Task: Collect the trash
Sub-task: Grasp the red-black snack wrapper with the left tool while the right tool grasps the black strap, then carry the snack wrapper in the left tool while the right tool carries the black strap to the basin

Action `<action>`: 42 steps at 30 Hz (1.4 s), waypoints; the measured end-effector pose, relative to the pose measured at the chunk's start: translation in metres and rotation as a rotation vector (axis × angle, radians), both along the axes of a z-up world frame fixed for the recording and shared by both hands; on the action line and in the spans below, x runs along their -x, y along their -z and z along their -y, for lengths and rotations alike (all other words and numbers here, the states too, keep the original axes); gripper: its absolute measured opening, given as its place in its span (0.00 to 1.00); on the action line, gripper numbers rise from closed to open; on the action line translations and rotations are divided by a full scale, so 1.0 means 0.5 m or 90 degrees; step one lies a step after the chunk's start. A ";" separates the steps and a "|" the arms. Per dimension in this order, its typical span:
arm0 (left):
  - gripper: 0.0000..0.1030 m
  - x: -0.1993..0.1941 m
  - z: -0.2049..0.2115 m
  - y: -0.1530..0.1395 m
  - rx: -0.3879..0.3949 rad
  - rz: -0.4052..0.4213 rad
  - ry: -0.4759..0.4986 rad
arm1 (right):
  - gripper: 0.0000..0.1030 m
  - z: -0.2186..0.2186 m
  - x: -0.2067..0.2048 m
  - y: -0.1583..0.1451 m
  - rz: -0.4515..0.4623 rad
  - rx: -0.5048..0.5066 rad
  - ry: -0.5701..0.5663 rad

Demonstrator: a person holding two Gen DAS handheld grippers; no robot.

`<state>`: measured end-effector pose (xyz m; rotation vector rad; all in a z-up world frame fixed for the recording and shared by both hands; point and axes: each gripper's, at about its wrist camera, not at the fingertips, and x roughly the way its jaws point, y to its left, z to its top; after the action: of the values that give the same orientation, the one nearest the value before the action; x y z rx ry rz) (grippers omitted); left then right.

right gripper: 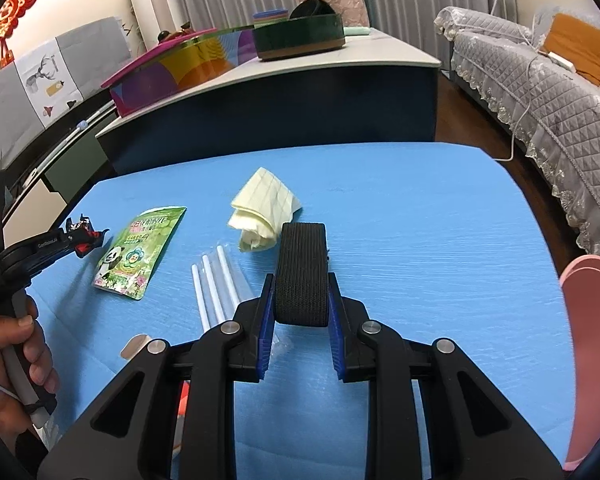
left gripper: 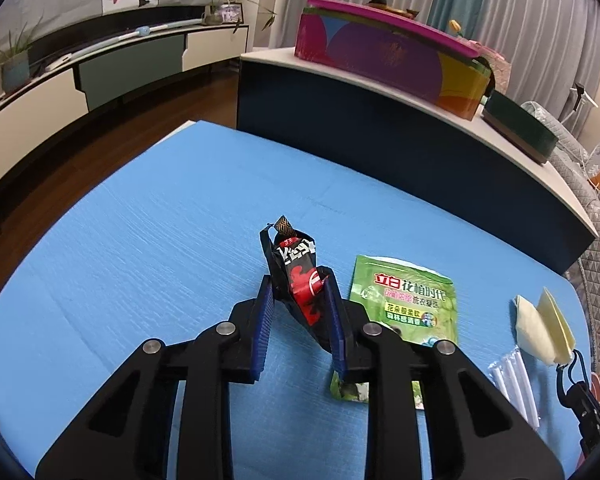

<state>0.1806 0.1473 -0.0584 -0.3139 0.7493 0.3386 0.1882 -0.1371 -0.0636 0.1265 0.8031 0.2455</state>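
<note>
My left gripper (left gripper: 298, 292) is shut on a crumpled black and red snack wrapper (left gripper: 298, 276) and holds it above the blue mat (left gripper: 160, 248); the wrapper also shows in the right wrist view (right gripper: 85, 237). My right gripper (right gripper: 300, 294) is shut on a black woven band roll (right gripper: 302, 276). A green detergent pouch (left gripper: 406, 300) (right gripper: 138, 252) lies flat on the mat. A crumpled pale yellow paper (right gripper: 266, 214) (left gripper: 542, 330) and three white straws in clear wrap (right gripper: 216, 286) (left gripper: 516, 384) lie beside it.
A pink bin rim (right gripper: 592, 340) stands at the mat's right edge. Behind the mat is a dark blue counter (left gripper: 380, 136) with a colourful box (left gripper: 388, 60) and a green tin (right gripper: 300, 38). A grey sofa (right gripper: 540, 88) is at right.
</note>
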 end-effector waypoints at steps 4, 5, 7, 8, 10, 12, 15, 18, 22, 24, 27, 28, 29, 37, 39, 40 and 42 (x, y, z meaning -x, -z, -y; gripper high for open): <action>0.24 0.017 0.002 -0.018 0.002 0.014 0.005 | 0.23 0.009 0.019 -0.022 0.016 0.006 0.005; 0.24 0.022 0.005 -0.024 0.002 0.018 0.007 | 0.23 0.012 0.024 -0.027 0.019 0.006 0.006; 0.24 0.030 0.012 -0.033 0.001 0.025 0.013 | 0.23 0.020 0.034 -0.039 0.027 0.008 0.011; 0.24 0.036 0.017 -0.040 -0.002 0.030 0.017 | 0.23 0.024 0.040 -0.046 0.031 0.009 0.014; 0.24 0.045 0.024 -0.049 -0.006 0.037 0.024 | 0.23 0.031 0.051 -0.057 0.038 0.010 0.018; 0.24 0.056 0.031 -0.060 -0.006 0.045 0.032 | 0.23 0.037 0.060 -0.067 0.044 0.012 0.019; 0.24 0.071 0.041 -0.073 -0.010 0.055 0.042 | 0.23 0.047 0.080 -0.086 0.058 0.018 0.022; 0.24 0.088 0.055 -0.089 -0.015 0.066 0.056 | 0.23 0.056 0.098 -0.105 0.071 0.022 0.028; 0.24 0.106 0.069 -0.105 -0.016 0.078 0.073 | 0.23 0.073 0.124 -0.133 0.092 0.020 0.041; 0.24 0.114 0.078 -0.113 -0.018 0.083 0.084 | 0.23 0.084 0.134 -0.148 0.102 0.020 0.045; 0.24 0.125 0.095 -0.125 -0.023 0.092 0.102 | 0.23 0.099 0.151 -0.175 0.115 0.017 0.054; 0.24 0.129 0.103 -0.129 -0.025 0.096 0.110 | 0.23 0.103 0.156 -0.183 0.117 0.015 0.057; 0.24 0.132 0.109 -0.131 -0.026 0.098 0.114 | 0.23 0.108 0.160 -0.193 0.120 0.012 0.060; 0.24 0.147 0.163 -0.156 -0.035 0.120 0.167 | 0.23 0.170 0.207 -0.269 0.158 0.022 0.088; 0.24 0.150 0.175 -0.160 -0.036 0.123 0.176 | 0.23 0.188 0.214 -0.280 0.163 0.030 0.094; 0.24 0.151 0.183 -0.162 -0.036 0.125 0.182 | 0.23 0.193 0.219 -0.284 0.165 0.034 0.095; 0.24 0.152 0.199 -0.165 -0.038 0.128 0.194 | 0.23 0.204 0.225 -0.291 0.171 0.045 0.099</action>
<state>0.1047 0.0480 0.0240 -0.1704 0.5769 0.0401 0.0755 -0.2393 0.0819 0.0867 0.5316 0.0847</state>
